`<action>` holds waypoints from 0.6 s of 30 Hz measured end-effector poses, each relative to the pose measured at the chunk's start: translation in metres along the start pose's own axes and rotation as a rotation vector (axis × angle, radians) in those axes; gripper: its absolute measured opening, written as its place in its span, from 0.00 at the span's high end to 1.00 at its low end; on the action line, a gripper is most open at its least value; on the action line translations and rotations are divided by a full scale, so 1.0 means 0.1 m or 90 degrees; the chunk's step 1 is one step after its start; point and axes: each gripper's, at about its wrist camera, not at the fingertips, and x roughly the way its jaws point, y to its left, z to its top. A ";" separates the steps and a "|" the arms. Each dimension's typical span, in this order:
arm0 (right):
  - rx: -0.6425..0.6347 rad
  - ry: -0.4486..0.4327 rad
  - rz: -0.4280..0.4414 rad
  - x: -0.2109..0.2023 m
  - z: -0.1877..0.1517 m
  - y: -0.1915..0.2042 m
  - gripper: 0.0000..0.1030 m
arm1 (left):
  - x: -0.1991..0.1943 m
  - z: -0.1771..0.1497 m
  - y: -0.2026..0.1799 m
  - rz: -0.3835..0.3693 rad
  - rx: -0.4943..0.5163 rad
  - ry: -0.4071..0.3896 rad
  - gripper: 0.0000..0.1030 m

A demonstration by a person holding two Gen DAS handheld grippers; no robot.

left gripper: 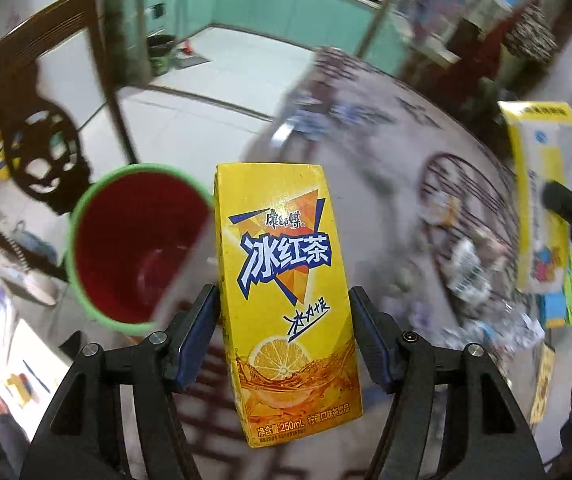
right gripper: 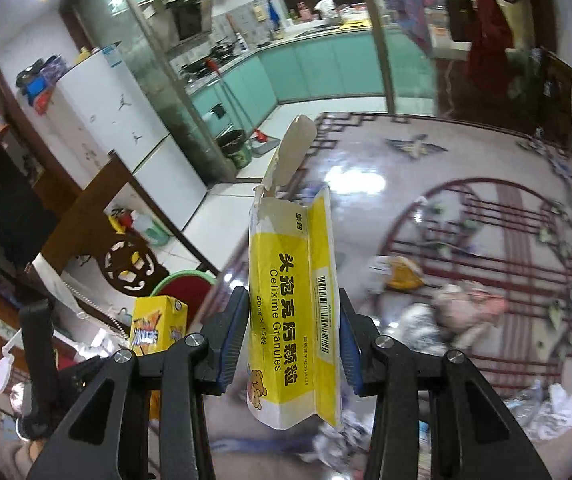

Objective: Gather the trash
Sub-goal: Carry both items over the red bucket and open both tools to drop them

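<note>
Two pieces of trash are already in hand, one per hand-held gripper. On the left, the bin (left gripper: pixel 126 248), green-rimmed with a red inside, stands on the floor just beyond the desk edge, its mouth open upward and to the left of the left hand-held gripper (left gripper: pixel 284 336). That gripper is closed on the yellow iced-tea carton (left gripper: pixel 286 300), pads pressing its two narrow sides; the carton's long axis runs away along the fingers, its top end reaching the bin's rim in this view. It looks intact, squarely printed and undented. The left hand is the nearer to the bin, so it would probably drop first. Further right, the right hand-held gripper (right gripper: pixel 294 340) is clamped nearly shut on a flattened yellow medicine box (right gripper: pixel 290 312), torn open at its far end with a flap sticking up. More crumpled wrappers (right gripper: pixel 446 308) lie on the patterned desk (right gripper: pixel 486 152) to its right.
</note>
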 end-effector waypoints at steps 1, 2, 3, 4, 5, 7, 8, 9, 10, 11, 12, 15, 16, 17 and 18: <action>-0.007 0.004 0.006 0.08 0.02 0.11 0.61 | 0.04 0.02 0.07 0.005 -0.007 0.001 0.38; -0.014 0.008 0.009 0.16 0.02 0.18 0.61 | 0.06 0.06 0.21 0.012 -0.017 0.001 0.38; -0.023 0.012 0.014 0.24 0.04 0.29 0.61 | 0.08 0.08 0.31 0.018 -0.023 0.001 0.38; -0.031 0.015 0.018 0.32 0.05 0.38 0.61 | 0.10 0.12 0.40 0.024 -0.029 0.002 0.38; -0.038 0.020 0.023 0.41 0.07 0.48 0.61 | 0.13 0.16 0.50 0.031 -0.035 0.003 0.38; -0.047 0.032 0.037 0.61 0.08 0.64 0.61 | 0.17 0.24 0.69 0.042 -0.043 0.005 0.38; -0.050 0.039 0.045 0.71 0.08 0.71 0.61 | 0.19 0.27 0.78 0.046 -0.048 0.007 0.38; -0.051 0.047 0.056 0.81 0.08 0.79 0.61 | 0.19 0.28 0.84 0.048 -0.051 0.008 0.38; -0.052 0.054 0.066 0.90 0.08 0.85 0.61 | 0.23 0.31 0.93 0.052 -0.056 0.011 0.38; -0.053 0.062 0.077 1.01 0.07 0.92 0.61 | 0.25 0.33 1.01 0.056 -0.058 0.014 0.38; -0.054 0.071 0.086 1.11 0.07 1.00 0.61 | 0.26 0.33 1.05 0.058 -0.060 0.016 0.38; -0.063 0.100 0.095 1.39 0.03 1.19 0.61 | 0.36 0.38 1.22 0.068 -0.067 0.028 0.38; -0.066 0.109 0.099 1.48 0.01 1.25 0.61 | 0.39 0.39 1.26 0.070 -0.067 0.031 0.37; -0.068 0.120 0.102 1.59 0.00 1.32 0.61 | 0.44 0.40 1.31 0.075 -0.068 0.036 0.37; -0.070 0.128 0.104 1.66 -0.03 1.33 0.61 | 0.47 0.40 1.33 0.079 -0.067 0.039 0.37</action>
